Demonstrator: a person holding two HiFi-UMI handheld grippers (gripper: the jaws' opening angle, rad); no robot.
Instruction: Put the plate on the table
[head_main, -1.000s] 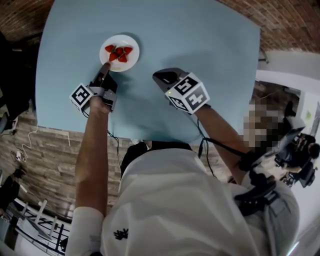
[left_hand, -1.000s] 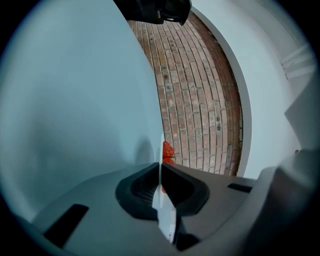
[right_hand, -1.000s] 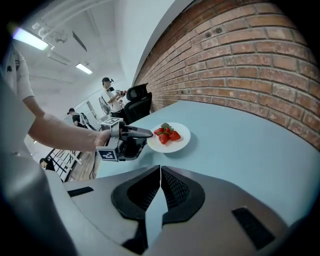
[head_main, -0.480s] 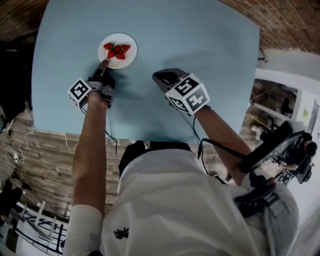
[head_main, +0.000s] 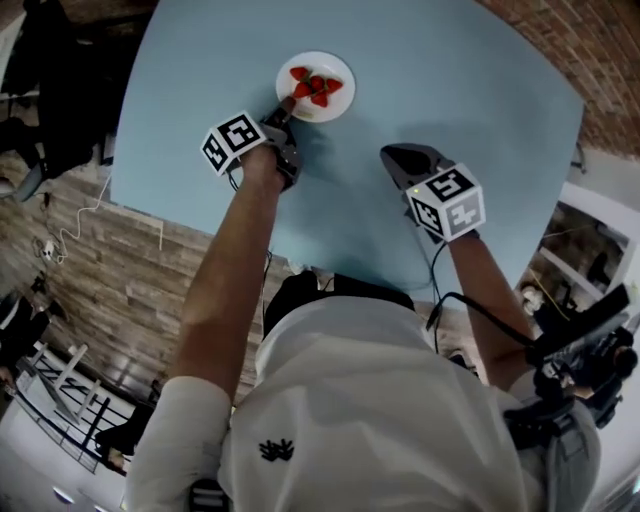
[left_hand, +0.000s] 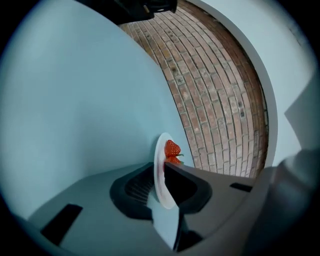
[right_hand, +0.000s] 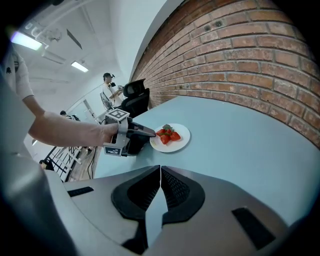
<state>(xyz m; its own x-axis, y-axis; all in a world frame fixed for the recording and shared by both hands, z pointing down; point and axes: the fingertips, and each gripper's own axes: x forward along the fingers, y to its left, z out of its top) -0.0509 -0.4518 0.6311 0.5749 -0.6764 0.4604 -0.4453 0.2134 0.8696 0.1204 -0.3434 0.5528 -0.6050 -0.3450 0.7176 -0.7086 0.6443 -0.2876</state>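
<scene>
Already the plate (head_main: 318, 60) rests by the tabletop's (head_main: 430, 90) far edge — the left gripper (head_main: 287, 103), jaws just spreading off its rim, must only withdraw.

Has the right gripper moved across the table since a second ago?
No. The right gripper sits about as far from the table's near edge as before; only the view itself has shifted.
</scene>
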